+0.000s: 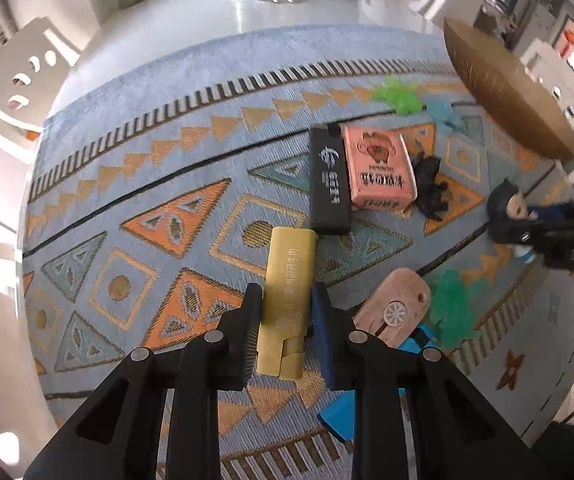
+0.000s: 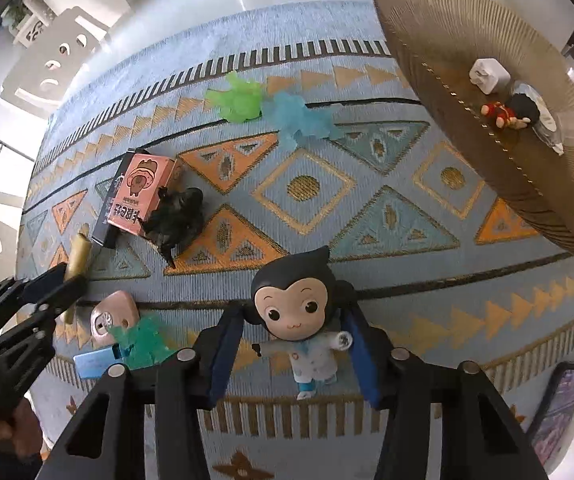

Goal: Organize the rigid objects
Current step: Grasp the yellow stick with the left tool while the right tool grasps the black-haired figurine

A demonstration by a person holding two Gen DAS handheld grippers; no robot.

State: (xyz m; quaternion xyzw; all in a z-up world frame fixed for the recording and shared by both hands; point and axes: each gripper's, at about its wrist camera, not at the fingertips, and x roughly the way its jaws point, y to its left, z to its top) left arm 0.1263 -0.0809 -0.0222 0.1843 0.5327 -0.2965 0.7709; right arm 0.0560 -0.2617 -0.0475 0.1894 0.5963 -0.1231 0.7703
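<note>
Yellow box (image 1: 287,300) is clamped in the left claw (image 1: 287,312); the right claw (image 2: 295,344) stands apart around the monkey figurine (image 2: 299,312); the woven tray (image 2: 467,128) holds small toys.

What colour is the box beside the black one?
Pink box, with a cartoon animal printed on it; clearest in the left wrist view.

Three boxes (image 1: 379,170), three figurines (image 2: 299,320), three translucent plastic clusters (image 2: 239,98).
</note>
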